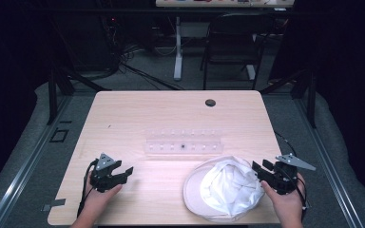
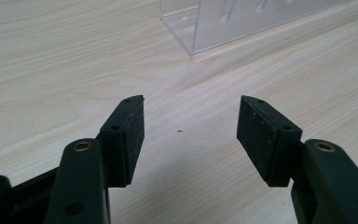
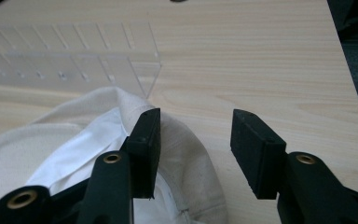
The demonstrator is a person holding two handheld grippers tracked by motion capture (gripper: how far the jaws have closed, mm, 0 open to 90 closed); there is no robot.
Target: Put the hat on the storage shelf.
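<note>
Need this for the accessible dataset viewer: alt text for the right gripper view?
The right gripper has its two black jaws open over the edge of a cream cap lying upside down, its white lining showing, on a light wooden table. A clear acrylic rack lies beyond the cap.

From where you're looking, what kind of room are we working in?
Probably a lab or recording workspace, not a home: a bare wooden table on grey carpet, loose cables across the floor behind it, and a folding chair beside a second desk's leg.
</note>
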